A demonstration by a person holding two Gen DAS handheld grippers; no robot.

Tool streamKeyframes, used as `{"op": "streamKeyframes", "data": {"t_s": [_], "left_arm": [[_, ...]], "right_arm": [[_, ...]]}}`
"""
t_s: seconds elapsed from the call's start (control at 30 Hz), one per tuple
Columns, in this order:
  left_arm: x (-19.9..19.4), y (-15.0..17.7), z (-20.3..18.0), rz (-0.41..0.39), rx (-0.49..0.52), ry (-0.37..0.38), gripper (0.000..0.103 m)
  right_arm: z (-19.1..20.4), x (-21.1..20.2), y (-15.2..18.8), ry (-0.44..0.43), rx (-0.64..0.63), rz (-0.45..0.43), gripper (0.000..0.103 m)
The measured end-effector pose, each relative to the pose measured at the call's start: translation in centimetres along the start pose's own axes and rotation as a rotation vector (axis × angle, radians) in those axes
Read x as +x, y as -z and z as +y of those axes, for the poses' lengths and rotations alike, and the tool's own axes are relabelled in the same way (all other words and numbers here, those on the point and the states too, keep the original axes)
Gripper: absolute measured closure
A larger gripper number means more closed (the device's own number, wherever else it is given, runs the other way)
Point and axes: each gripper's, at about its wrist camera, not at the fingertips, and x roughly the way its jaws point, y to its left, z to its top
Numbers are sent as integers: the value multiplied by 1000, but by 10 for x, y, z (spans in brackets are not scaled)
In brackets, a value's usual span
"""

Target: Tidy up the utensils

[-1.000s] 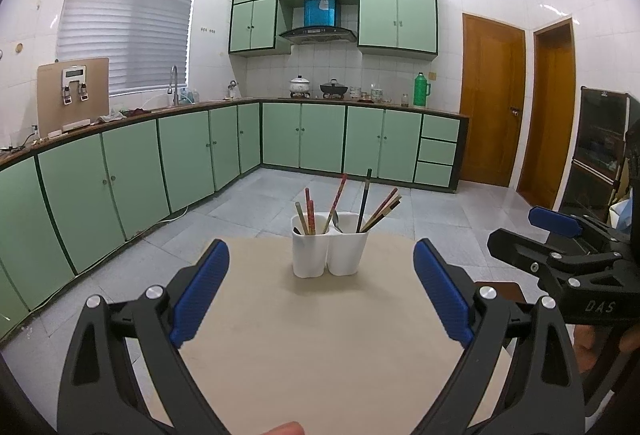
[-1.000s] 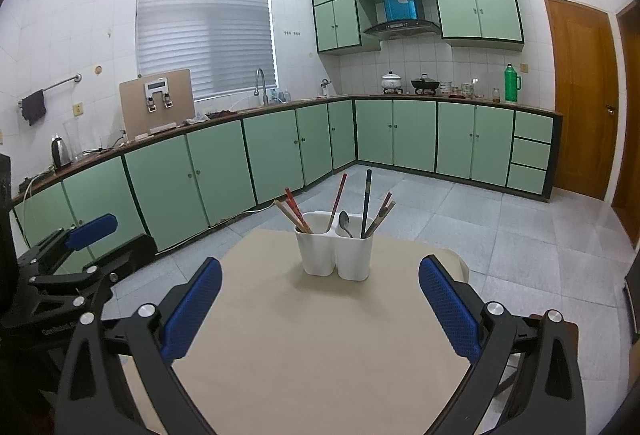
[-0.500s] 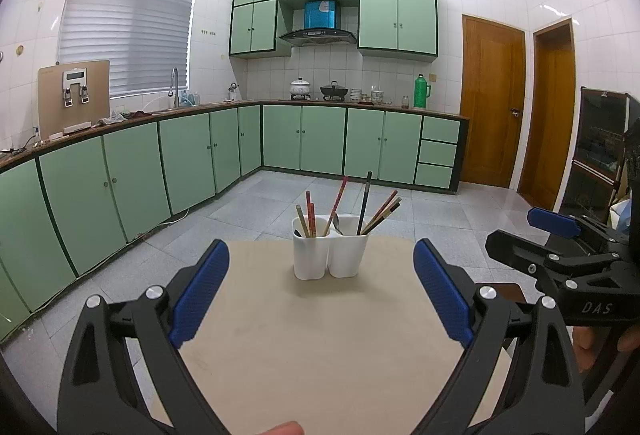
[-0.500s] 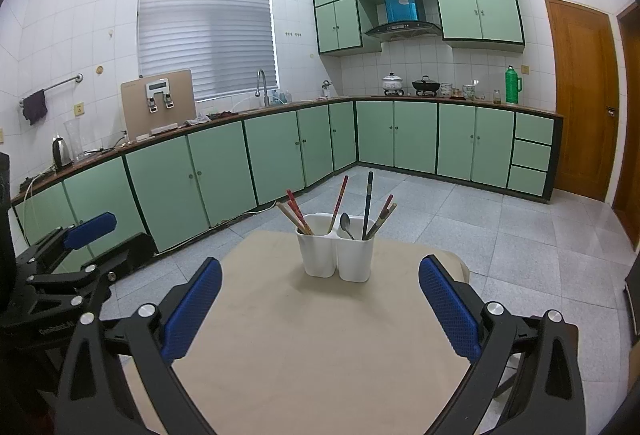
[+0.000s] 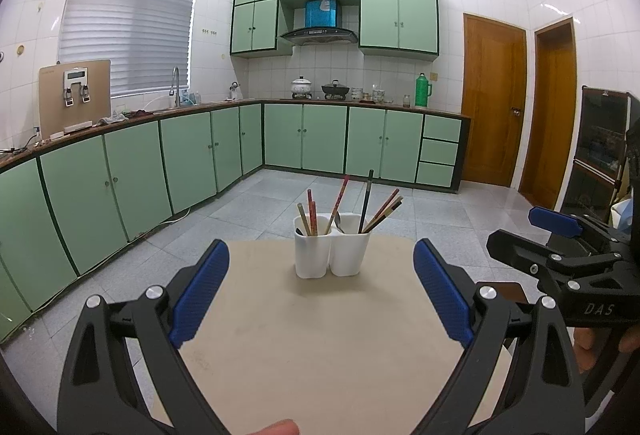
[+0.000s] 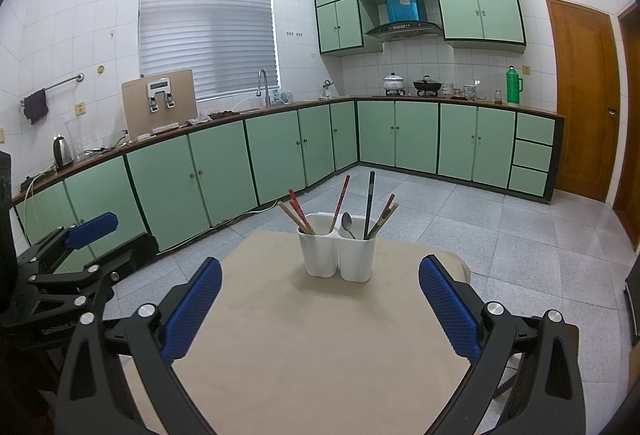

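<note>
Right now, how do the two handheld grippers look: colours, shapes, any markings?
Both the left gripper and the right gripper have black angular frames with triangular cutouts, silver bolt heads and blue textured finger pads. White lettering "DAS" marks the right gripper's side. No cables or sleeves are visible.

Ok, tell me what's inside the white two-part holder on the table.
The white holder has chopsticks in both compartments and a metal spoon in the right one. Its walls hide their lower ends and anything lying at the bottom.
</note>
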Motion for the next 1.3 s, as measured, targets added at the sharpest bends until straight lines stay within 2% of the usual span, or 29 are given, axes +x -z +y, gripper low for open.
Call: {"op": "streamKeyframes", "data": {"t_s": [1.3], "left_arm": [[5,2,10,12,-17,8,12]], "right_arm": [[0,4,6,2,-5,14,6]]}}
